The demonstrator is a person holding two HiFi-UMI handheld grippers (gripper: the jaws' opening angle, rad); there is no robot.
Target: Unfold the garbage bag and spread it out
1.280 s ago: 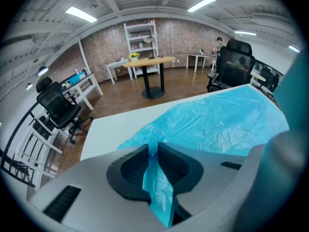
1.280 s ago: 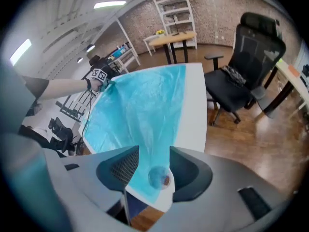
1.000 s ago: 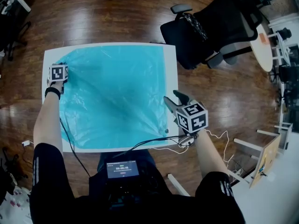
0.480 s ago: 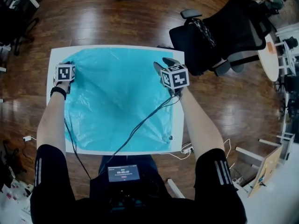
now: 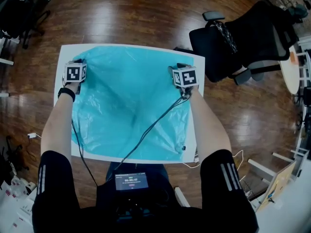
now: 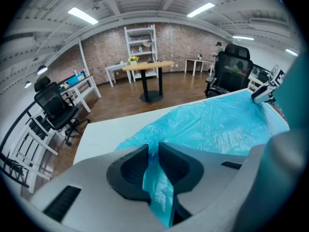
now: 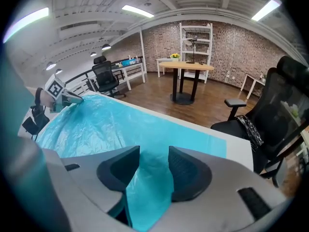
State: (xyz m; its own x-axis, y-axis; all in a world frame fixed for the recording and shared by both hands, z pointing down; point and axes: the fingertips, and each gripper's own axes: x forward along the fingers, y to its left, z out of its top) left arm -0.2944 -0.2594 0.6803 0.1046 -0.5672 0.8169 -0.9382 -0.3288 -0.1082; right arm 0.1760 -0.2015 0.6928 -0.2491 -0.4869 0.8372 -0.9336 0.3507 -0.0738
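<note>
left gripper (image 5: 77,62) is sitting at the far left corner of the white tabletop (image 5: 63,55); its jaws are pinching a narrow fold of the blue garbage bag (image 5: 126,106). right gripper (image 5: 180,66) is hovering at the far right corner, jaws standing apart with a band of bag film lying between them, not clamped. the bag is lying spread and wrinkled over most of the tabletop. a black cable (image 5: 150,127) is trailing across it toward the near edge.
</note>
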